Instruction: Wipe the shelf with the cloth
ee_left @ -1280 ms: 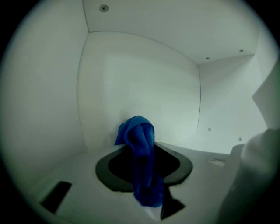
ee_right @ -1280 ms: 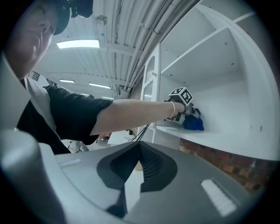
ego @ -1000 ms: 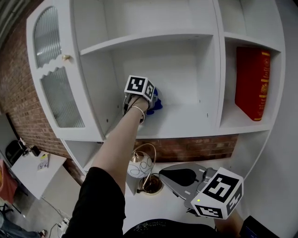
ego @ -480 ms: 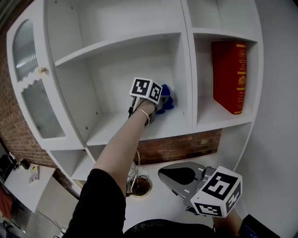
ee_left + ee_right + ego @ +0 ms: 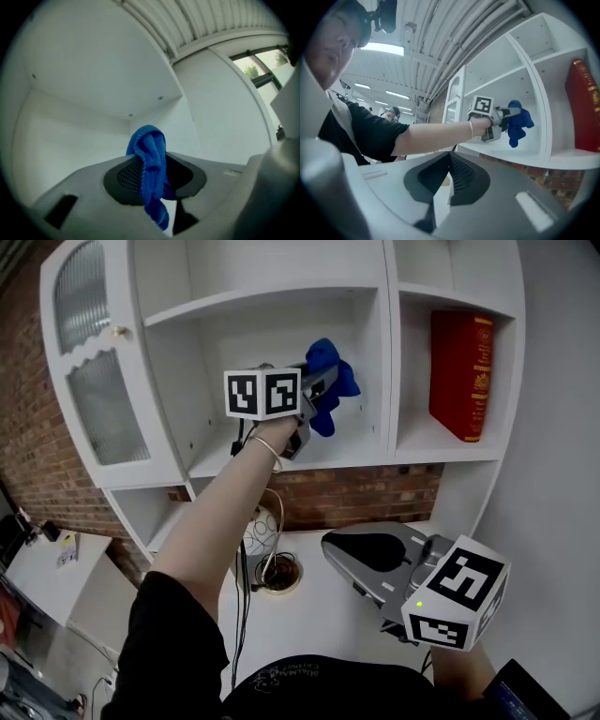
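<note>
Left gripper (image 5: 317,392): jaws clamped on the blue cloth (image 5: 330,381), raised inside the middle compartment.
Cloth: bunched, with one end drooping from the jaws; it hangs clear of the shelf (image 5: 375,448) board, near the compartment's right wall.
Right gripper (image 5: 361,563): jaws pressed together with nothing between them, low before the cabinet, well apart from the cloth.
Red book (image 5: 459,367): upright in the right compartment.

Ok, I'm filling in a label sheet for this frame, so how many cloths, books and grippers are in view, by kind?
Cloth: 1
Book: 1
Grippers: 2, the left gripper shut on the cloth, the right gripper shut and empty
Total: 4
</note>
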{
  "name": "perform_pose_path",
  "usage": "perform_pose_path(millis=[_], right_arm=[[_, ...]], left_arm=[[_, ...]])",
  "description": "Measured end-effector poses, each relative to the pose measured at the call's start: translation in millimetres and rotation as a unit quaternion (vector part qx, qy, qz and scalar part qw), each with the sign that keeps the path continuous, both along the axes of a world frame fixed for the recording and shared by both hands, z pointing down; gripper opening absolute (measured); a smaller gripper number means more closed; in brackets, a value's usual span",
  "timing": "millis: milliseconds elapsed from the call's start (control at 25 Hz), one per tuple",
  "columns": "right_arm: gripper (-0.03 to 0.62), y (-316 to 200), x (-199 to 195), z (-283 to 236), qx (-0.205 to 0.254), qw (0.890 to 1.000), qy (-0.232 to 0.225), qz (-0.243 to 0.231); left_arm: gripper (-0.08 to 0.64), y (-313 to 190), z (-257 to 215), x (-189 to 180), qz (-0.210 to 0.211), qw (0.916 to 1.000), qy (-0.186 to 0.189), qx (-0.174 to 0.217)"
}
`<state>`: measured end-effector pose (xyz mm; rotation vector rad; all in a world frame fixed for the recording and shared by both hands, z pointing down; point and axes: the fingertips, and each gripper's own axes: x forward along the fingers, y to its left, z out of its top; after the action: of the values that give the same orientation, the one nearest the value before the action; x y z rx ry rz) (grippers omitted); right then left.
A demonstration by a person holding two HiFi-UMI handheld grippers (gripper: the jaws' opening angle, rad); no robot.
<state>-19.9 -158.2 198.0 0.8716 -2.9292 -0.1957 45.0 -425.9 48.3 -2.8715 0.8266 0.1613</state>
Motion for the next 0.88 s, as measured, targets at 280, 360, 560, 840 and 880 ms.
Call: perform_pose_path(millis=[280,360,560,840,880], right_arm=[[0.008,18.3,16.2,10.7,-0.019,0.996,-0.085,-0.011],[0.008,24.4,13.8,23.2,-0.023,0.996,-0.088,-0.019],[0.009,39.1,1.0,58.4,-0.032,0.995,-0.090,-0.019],[0.014,88.7,-22.0,98.4,-0.080,0.990,-0.114,-0.018],[0.014,99.2,-25.8,102.4,-0.087,0.989,-0.119,-0.017]], left_arm=[[0.126,147.9,20.6,-57.0,0.031,0.9889,0.070,0.127],[0.126,184.4,47.4,-68.2,0.033,0.9872,0.072,0.138],[0.126,261.9,121.6,-92.0,0.020,0.9900,0.049,0.131],[0.127,355.4,207.3,-137.3,-0.021,0.9953,0.075,0.058],[0.126,368.0,215.4,-146.3,-0.031,0.9946,0.086,0.049]])
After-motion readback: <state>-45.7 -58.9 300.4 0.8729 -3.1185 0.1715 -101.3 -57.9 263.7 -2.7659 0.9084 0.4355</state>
